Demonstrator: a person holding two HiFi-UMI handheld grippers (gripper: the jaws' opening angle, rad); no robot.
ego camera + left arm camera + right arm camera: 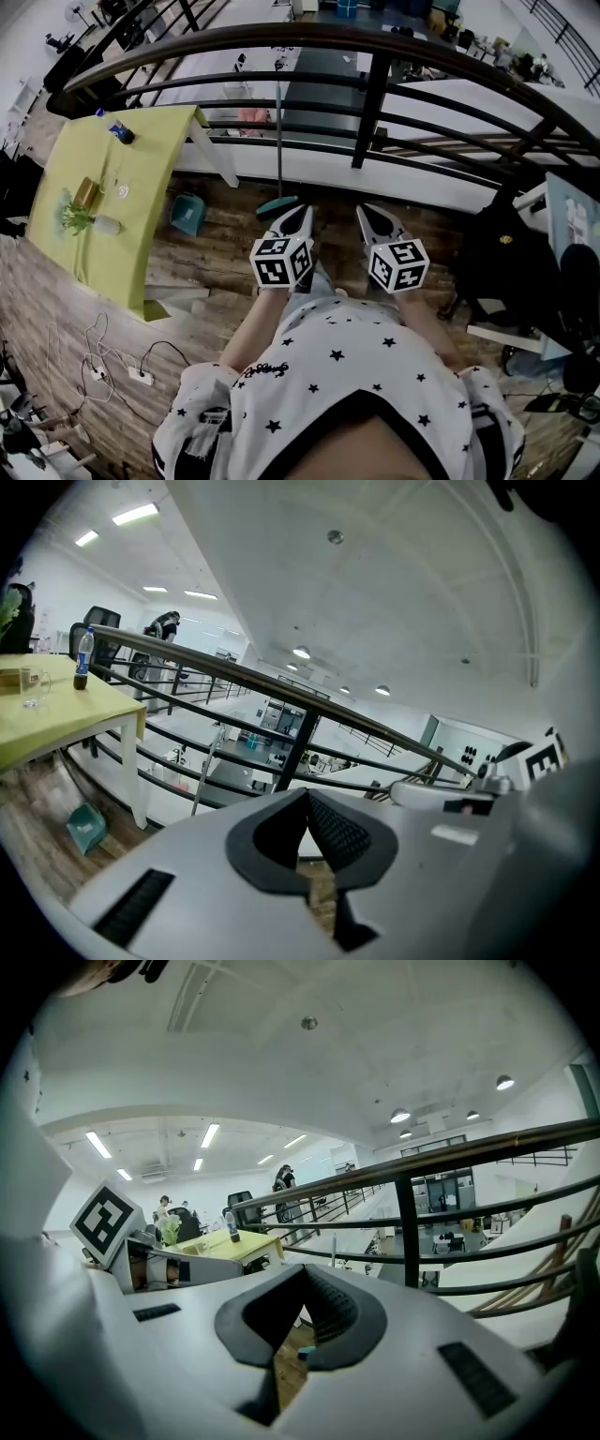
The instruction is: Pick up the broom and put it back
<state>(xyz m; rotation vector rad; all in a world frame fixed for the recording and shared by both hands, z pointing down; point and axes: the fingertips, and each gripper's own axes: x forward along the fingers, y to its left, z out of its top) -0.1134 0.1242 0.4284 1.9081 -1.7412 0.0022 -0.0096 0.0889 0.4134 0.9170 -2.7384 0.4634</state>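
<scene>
The broom stands upright against the black railing: a thin grey handle with a teal head on the wooden floor. My left gripper is just right of the broom head, shut and holding nothing. My right gripper hovers beside it, also shut and empty. In the left gripper view the closed jaws point at the railing, and the broom handle leans there to the left. In the right gripper view the jaw tips meet, and a teal bit shows below them.
A yellow-green table with a bottle, a plant and a glass stands at the left. A teal dustpan lies by its leg. A power strip and cables lie on the floor. A dark chair stands at the right.
</scene>
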